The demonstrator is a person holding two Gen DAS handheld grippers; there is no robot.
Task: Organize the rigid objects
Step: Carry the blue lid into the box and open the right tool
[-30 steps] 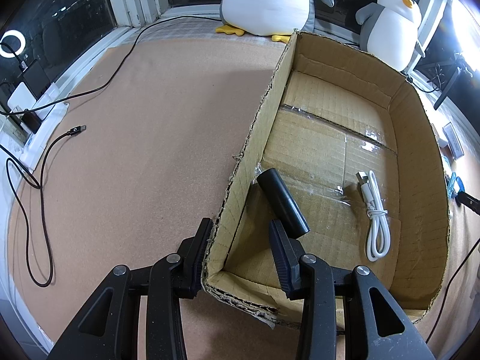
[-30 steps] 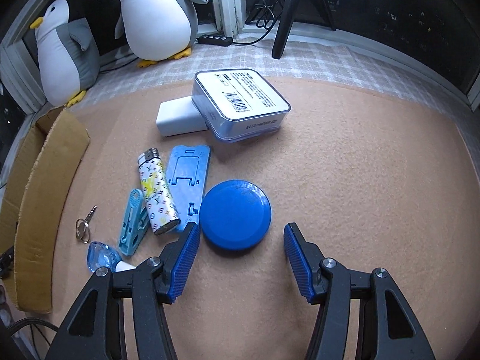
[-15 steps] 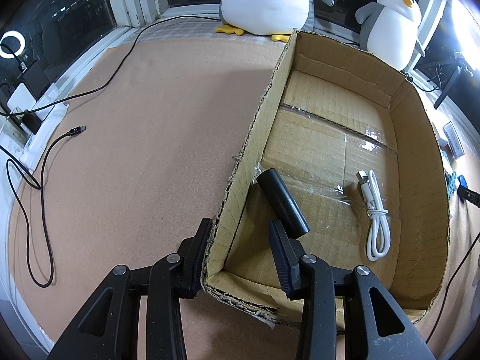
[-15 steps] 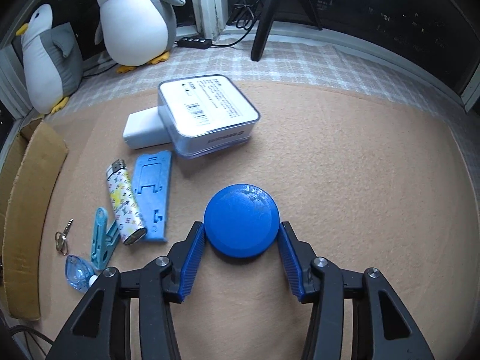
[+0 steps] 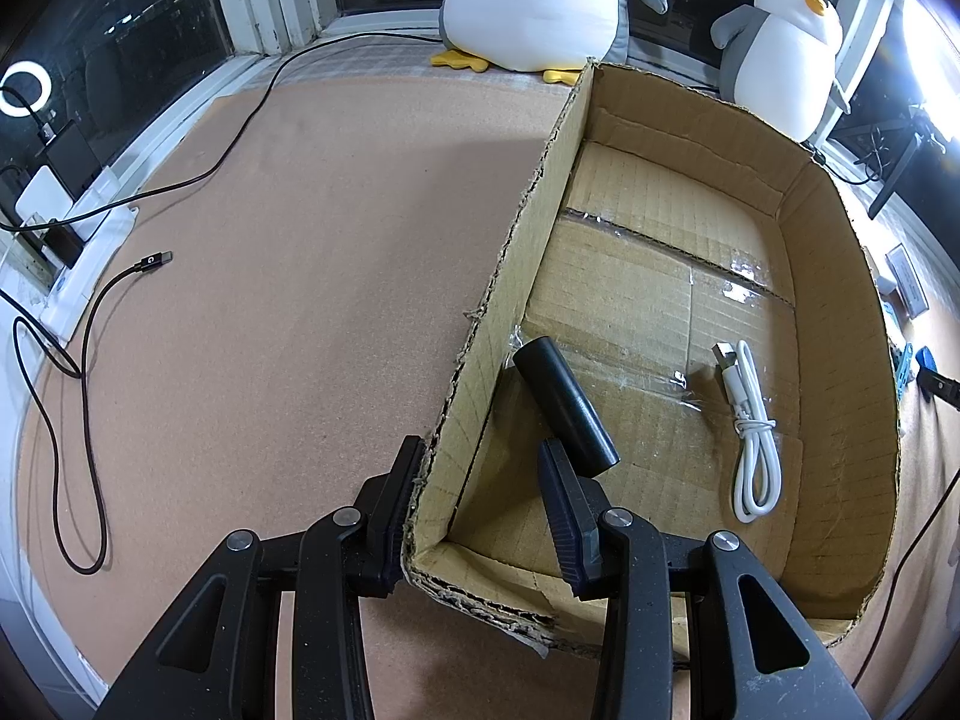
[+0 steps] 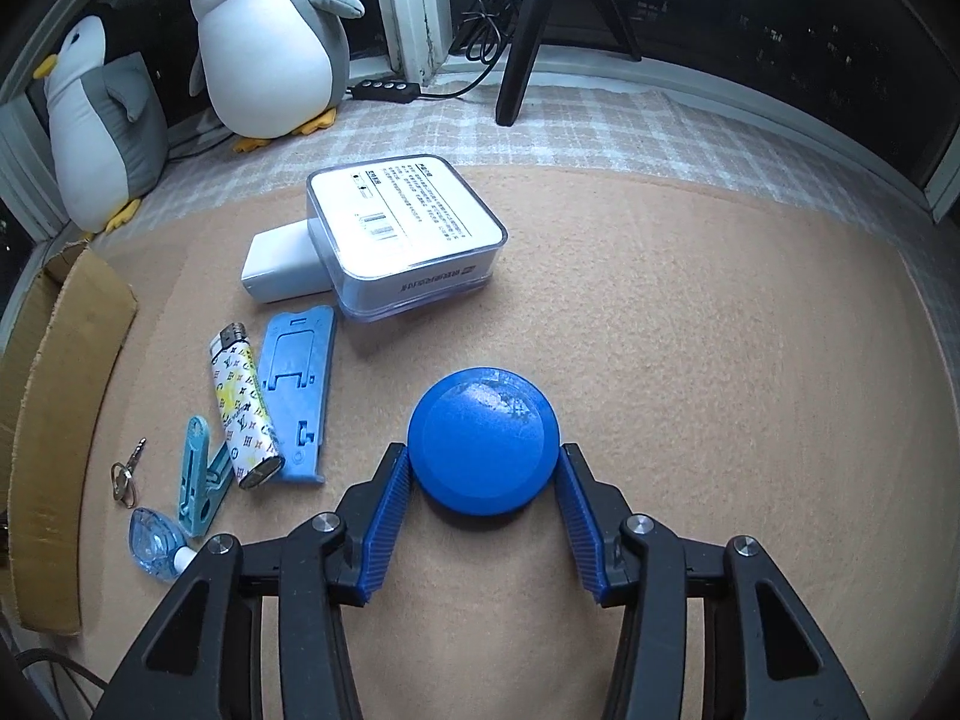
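My left gripper straddles the near left corner of an open cardboard box, one finger outside the left wall and one inside, closed on it. In the box lie a black cylinder and a coiled white USB cable. My right gripper has its blue pads against both sides of a blue round disc on the tan mat. Left of the disc lie a blue phone stand, a patterned lighter, a teal clothes peg, a small key and a clear blue piece.
A clear-cased white box rests on a white block beyond the disc. Two plush penguins and a black stand leg line the window side. A black cable trails over the mat left of the box.
The right gripper moved forward round the blue disc and its jaws closed onto its sides. The left gripper and the box stayed as they were.
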